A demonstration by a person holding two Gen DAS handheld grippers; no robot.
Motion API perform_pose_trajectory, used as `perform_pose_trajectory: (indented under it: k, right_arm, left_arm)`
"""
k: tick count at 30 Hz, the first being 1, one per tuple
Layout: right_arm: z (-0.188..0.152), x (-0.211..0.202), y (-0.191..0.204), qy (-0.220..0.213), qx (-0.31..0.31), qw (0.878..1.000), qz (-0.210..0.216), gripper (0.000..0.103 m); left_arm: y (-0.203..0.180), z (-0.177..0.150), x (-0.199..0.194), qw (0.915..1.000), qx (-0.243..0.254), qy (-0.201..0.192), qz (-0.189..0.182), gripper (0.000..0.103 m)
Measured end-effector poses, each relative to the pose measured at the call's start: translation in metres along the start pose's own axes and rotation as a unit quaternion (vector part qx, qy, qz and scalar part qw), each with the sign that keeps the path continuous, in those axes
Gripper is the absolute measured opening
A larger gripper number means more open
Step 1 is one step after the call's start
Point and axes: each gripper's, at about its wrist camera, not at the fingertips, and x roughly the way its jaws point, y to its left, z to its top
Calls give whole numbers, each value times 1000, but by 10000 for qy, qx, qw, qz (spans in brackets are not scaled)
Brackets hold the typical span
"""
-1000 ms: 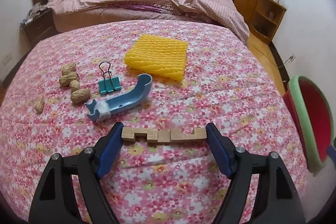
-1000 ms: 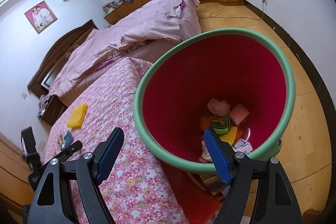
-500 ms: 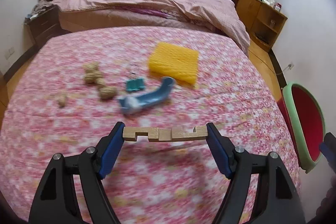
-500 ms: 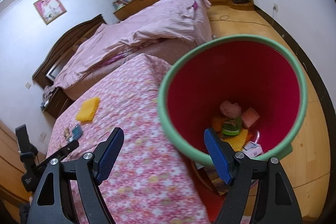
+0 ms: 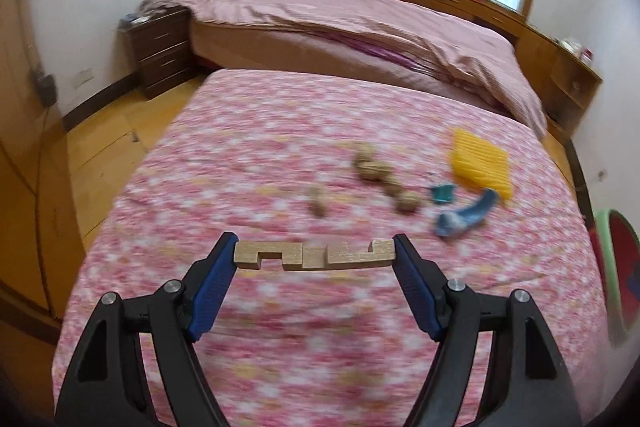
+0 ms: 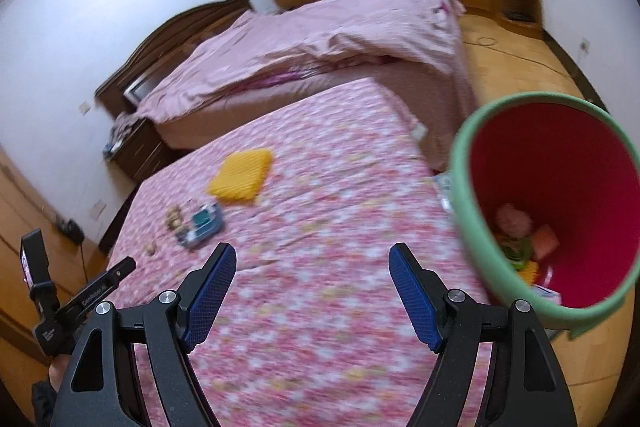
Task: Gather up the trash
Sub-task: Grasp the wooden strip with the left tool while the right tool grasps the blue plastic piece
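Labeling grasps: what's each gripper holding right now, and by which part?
Left gripper holds the notched wooden piece lengthwise, one pad on each end, lifted above the floral cloth. Right gripper is open and holds nothing.

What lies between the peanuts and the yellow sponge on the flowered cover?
In the left wrist view, a teal binder clip lies between the peanuts and the yellow sponge.

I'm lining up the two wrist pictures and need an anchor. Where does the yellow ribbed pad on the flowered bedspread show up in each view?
Left wrist: the yellow ribbed pad lies right of centre, at mid height, on the flowered bedspread, just above the blue curved piece.
Right wrist: it lies left of centre, at mid height, above the small clutter.
Shared landmark: the green-rimmed red bin, at the right edge in both.
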Motion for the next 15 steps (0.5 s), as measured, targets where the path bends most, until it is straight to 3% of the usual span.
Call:
perform_pose_trajectory:
  k: [9,15]
  right_arm:
    - [0,67,72,640,-947,9914,629,80]
    - [-3,113,107,880,-1429,9852,361,82]
  left_arm:
    - [61,-7,13,9982,-499,23,333,77]
    - [82,-19,23,9965,-760,219,286,77]
